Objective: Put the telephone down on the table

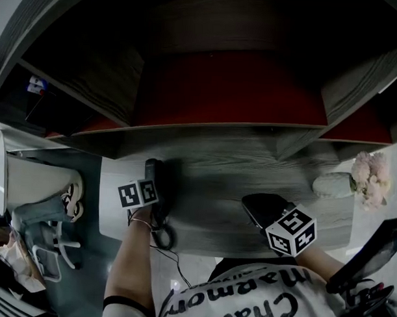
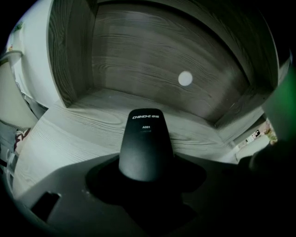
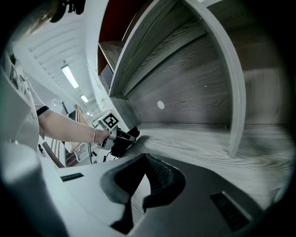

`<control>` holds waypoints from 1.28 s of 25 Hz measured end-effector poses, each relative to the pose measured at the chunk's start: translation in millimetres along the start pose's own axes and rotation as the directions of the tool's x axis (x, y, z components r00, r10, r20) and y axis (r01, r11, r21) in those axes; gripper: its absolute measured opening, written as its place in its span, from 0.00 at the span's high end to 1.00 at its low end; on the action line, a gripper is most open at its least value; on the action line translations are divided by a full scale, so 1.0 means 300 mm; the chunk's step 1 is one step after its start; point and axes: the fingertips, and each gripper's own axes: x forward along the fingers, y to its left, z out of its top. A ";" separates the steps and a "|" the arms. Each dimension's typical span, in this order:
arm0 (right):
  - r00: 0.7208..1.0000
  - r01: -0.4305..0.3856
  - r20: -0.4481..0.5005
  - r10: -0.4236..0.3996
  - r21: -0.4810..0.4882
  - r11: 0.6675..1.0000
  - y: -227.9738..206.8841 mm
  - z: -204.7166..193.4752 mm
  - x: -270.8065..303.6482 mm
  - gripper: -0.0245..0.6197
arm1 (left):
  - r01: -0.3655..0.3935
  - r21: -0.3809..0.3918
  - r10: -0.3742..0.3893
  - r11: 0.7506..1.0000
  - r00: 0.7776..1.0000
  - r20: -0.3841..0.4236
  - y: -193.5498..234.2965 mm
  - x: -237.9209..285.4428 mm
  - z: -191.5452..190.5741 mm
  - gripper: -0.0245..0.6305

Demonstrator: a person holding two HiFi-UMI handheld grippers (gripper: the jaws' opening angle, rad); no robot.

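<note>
The black telephone handset [image 2: 146,143] juts forward from my left gripper [image 2: 147,163], whose jaws are shut on its lower part. It is low over the grey wood table [image 2: 74,134]; whether it touches the top I cannot tell. In the head view the handset [image 1: 152,171] is near the table's left end, beside the left gripper [image 1: 154,185]. Its thin cord [image 1: 164,239] curls down toward the person's arm. My right gripper [image 1: 247,203] hovers over the table's middle front; its jaws [image 3: 144,157] meet at the tips with nothing between them. From there I see the handset [image 3: 124,140] off to the left.
Wooden shelves with red backs [image 1: 227,84] hang over the table's rear. A white vase [image 1: 331,185] with pink flowers [image 1: 370,175] lies at the table's right end. A white chair [image 1: 49,247] stands on the floor to the left. The back panel has a round white hole [image 2: 185,78].
</note>
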 end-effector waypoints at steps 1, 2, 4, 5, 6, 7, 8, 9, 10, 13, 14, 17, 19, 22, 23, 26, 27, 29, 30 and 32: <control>1.000 -0.002 -0.001 0.002 0.002 1.000 0.005 -0.004 0.001 0.95 | -0.001 -0.004 0.001 1.000 1.000 -0.001 0.002 0.002 0.001 0.54; 1.000 -0.004 -0.005 0.004 0.004 1.000 0.010 -0.010 0.002 0.95 | -0.007 -0.008 0.007 1.000 1.000 -0.001 0.005 0.004 0.002 0.54; 1.000 -0.008 -0.012 0.008 0.005 1.000 0.022 -0.022 0.005 0.95 | -0.018 -0.008 0.018 1.000 1.000 -0.006 0.010 0.010 0.001 0.54; 1.000 -0.010 -0.014 0.010 0.005 1.000 0.027 -0.027 0.007 0.95 | -0.020 -0.002 0.020 1.000 1.000 -0.011 0.008 0.012 -0.001 0.54; 1.000 -0.012 -0.014 0.012 0.006 1.000 0.032 -0.030 0.007 0.95 | -0.019 0.007 0.019 1.000 1.000 -0.016 0.005 0.014 -0.004 0.54; 1.000 -0.013 -0.015 0.013 0.008 1.000 0.036 -0.033 0.006 0.95 | -0.017 0.016 0.018 1.000 1.000 -0.020 0.002 0.016 -0.008 0.54; 1.000 -0.015 -0.017 0.015 0.007 1.000 0.040 -0.035 0.004 0.95 | -0.017 0.024 0.018 1.000 1.000 -0.023 0.000 0.017 -0.011 0.54; 1.000 -0.016 -0.019 0.016 0.005 1.000 0.043 -0.036 0.001 0.95 | -0.018 0.035 0.019 0.999 0.999 -0.025 -0.001 0.020 -0.012 0.54; 1.000 -0.016 -0.021 0.016 0.001 1.000 0.046 -0.034 -0.002 0.95 | -0.017 0.051 0.019 0.999 0.999 -0.027 -0.002 0.024 -0.010 0.54; 1.000 -0.012 -0.018 0.012 -0.008 1.000 0.063 -0.026 -0.015 0.95 | -0.009 0.068 0.012 0.998 0.999 -0.039 -0.006 0.032 -0.008 0.54; 1.000 -0.010 -0.016 0.010 -0.009 1.000 0.071 -0.024 -0.021 0.95 | -0.011 0.068 0.014 0.998 0.999 -0.041 -0.003 0.032 -0.008 0.54; 1.000 -0.013 -0.011 0.013 -0.005 1.000 0.100 -0.022 -0.034 0.95 | -0.029 0.100 0.033 0.995 0.999 -0.035 0.012 0.032 -0.003 0.54; 1.000 -0.023 -0.015 0.023 0.001 1.000 0.123 -0.030 -0.038 0.95 | -0.034 0.107 0.038 0.994 0.999 -0.035 0.010 0.033 -0.004 0.54; 0.999 -0.041 -0.027 0.041 0.008 0.999 0.156 -0.050 -0.032 0.95 | -0.052 0.111 0.056 0.992 0.998 -0.035 0.012 0.034 -0.005 0.54; 0.998 -0.048 -0.031 0.048 0.008 0.999 0.166 -0.057 -0.028 0.95 | -0.053 0.111 0.057 0.992 0.998 -0.035 0.013 0.034 -0.005 0.54; 0.997 -0.061 -0.041 0.061 0.000 0.998 0.182 -0.071 -0.022 0.95 | -0.022 0.095 0.025 0.995 0.999 -0.032 0.006 0.034 -0.005 0.54; 0.997 -0.062 -0.045 0.062 -0.002 0.998 0.182 -0.077 -0.021 0.95 | -0.010 0.089 0.013 0.996 0.999 -0.030 0.004 0.033 -0.004 0.54; 0.997 -0.060 -0.049 0.060 0.001 0.998 0.181 -0.084 -0.020 0.95 | 0.002 0.084 0.000 0.996 1.000 -0.027 0.002 0.032 -0.004 0.54; 0.997 -0.059 -0.049 0.060 0.002 0.998 0.183 -0.084 -0.019 0.95 | 0.003 0.084 -0.001 0.996 1.000 -0.026 0.003 0.032 -0.005 0.54; 0.997 -0.061 -0.046 0.061 0.003 0.998 0.188 -0.079 -0.015 0.95 | -0.004 0.088 0.006 0.996 1.000 -0.025 0.005 0.034 -0.005 0.54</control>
